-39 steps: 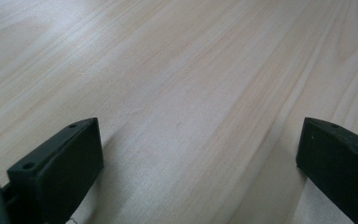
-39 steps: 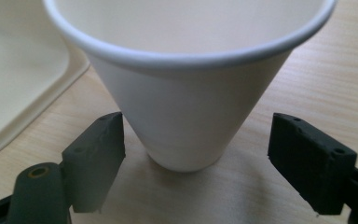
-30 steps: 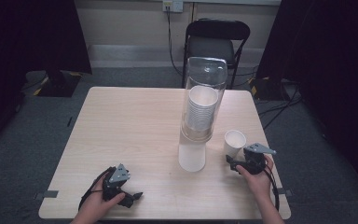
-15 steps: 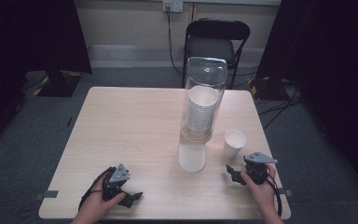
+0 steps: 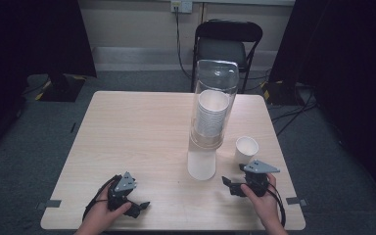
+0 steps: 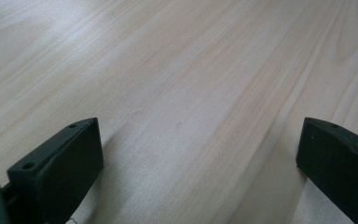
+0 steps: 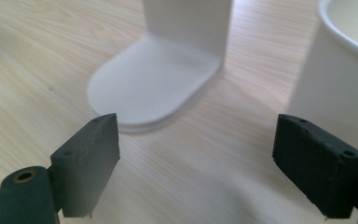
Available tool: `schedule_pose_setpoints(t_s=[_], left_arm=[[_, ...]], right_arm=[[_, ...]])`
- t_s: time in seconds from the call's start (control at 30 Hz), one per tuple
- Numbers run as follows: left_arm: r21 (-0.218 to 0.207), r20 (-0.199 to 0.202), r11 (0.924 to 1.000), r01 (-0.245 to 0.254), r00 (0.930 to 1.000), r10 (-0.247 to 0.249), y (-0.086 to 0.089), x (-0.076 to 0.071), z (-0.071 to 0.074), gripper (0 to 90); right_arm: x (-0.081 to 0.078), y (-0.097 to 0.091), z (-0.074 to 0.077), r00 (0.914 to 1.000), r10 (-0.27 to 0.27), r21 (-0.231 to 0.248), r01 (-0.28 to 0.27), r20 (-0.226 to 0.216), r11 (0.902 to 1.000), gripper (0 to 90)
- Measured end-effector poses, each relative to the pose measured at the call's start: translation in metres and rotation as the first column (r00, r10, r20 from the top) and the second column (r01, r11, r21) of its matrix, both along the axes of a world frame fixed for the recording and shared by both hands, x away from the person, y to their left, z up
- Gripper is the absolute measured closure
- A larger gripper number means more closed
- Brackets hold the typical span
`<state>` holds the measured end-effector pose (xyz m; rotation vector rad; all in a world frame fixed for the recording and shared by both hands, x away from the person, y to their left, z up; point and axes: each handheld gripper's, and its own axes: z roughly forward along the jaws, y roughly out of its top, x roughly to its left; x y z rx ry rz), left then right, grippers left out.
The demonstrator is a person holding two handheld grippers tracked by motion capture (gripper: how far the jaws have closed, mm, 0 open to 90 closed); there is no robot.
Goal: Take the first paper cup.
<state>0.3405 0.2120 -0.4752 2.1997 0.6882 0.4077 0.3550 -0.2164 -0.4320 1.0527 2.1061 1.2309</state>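
High view has the cup (image 5: 246,149) standing upright on the table (image 5: 127,137), near the right edge, just right of the dispenser (image 5: 210,117) and its white base. It's on its own, apart from the stack (image 5: 211,113) inside the clear tube. The right gripper (image 5: 232,182) sits just near of the cup, not touching it, jaws apart with nothing between them.

My read on progress: one cup looks already out of the dispenser and set down, so that bit seems done. What's left is anyone's guess, maybe pulling more cups from the stack, maybe moving this one. The stack looks pretty full.

The left gripper (image 5: 144,204) is parked at the near left of the table, well apart from everything, jaws wide apart and empty too.

Views differ quite a bit. Right gripper view gets in close: white base ahead between its jaws, cup wall at far right, both ahead of the jaw tips with bare wood between. Can't get that gap from above. Left gripper view gives just wood grain between two spread jaws. The top-down one adds the layout, plus a black chair (image 5: 227,44) behind the table.
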Motion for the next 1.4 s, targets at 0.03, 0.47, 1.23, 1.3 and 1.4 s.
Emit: schedule_pose_setpoints(t_s=[0.03,0.47,1.23,1.3,1.4], left_arm=[[0.001,0.000,1.0000,0.000,1.0000,0.000,0.000,0.000,0.000,0.0],[0.000,0.000,1.0000,0.001,1.0000,-0.001,0.000,0.000,0.000,0.0],[0.001,-0.001,1.0000,0.000,1.0000,0.000,0.000,0.000,0.000,0.0],[0.001,0.000,1.0000,0.000,1.0000,0.000,0.000,0.000,0.000,0.0],[0.001,-0.001,1.0000,0.001,1.0000,-0.001,0.000,0.000,0.000,0.0]], right_arm=[[0.001,0.002,0.001,1.0000,0.007,0.003,-0.008,0.005,1.0000,14.4],[0.011,0.032,0.014,0.9972,0.066,0.059,-0.068,0.036,0.9959,14.5],[0.034,0.064,0.041,0.9888,0.061,0.138,-0.080,0.136,0.9872,14.4],[0.035,0.065,0.043,0.9901,0.058,0.156,-0.078,0.128,0.9847,14.4],[0.037,0.069,0.044,0.9883,0.053,0.155,-0.076,0.143,0.9850,14.5]])
